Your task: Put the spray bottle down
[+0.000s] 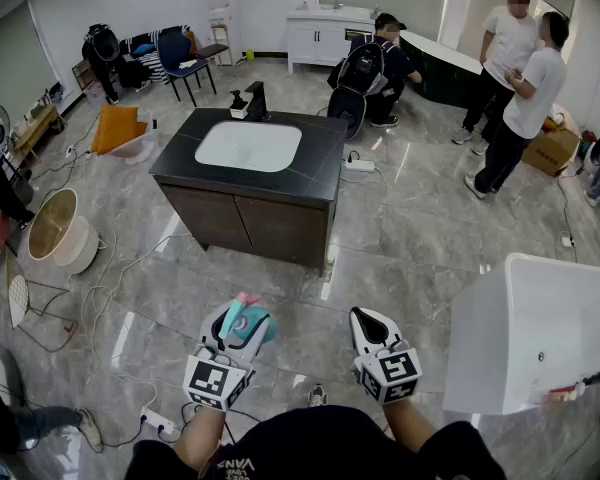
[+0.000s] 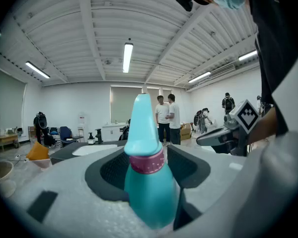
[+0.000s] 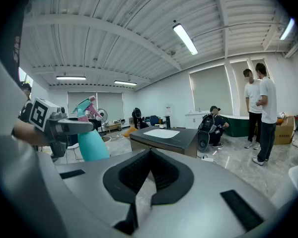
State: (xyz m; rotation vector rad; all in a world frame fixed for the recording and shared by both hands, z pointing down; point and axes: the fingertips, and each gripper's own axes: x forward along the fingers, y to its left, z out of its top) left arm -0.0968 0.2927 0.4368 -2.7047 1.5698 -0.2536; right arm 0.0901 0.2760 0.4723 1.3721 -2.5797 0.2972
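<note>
A teal spray bottle (image 1: 250, 328) with a pink trigger and collar stands upright between the jaws of my left gripper (image 1: 242, 320), which is shut on its body, held in the air above the floor. The left gripper view has the bottle (image 2: 149, 182) filling the middle, its neck clamped by the black pads (image 2: 191, 165). My right gripper (image 1: 368, 320) hovers beside it on the right, shut with nothing in it; its pads (image 3: 164, 175) meet. From the right gripper view the bottle (image 3: 92, 145) shows at the left in the left gripper (image 3: 64, 127).
A dark vanity cabinet (image 1: 320, 158) with a white basin and a black tap stands ahead. A white tub (image 1: 540, 338) sits at the right. Cables and a power strip (image 1: 158, 423) lie on the tiled floor at the left. Several people stand and crouch at the back right.
</note>
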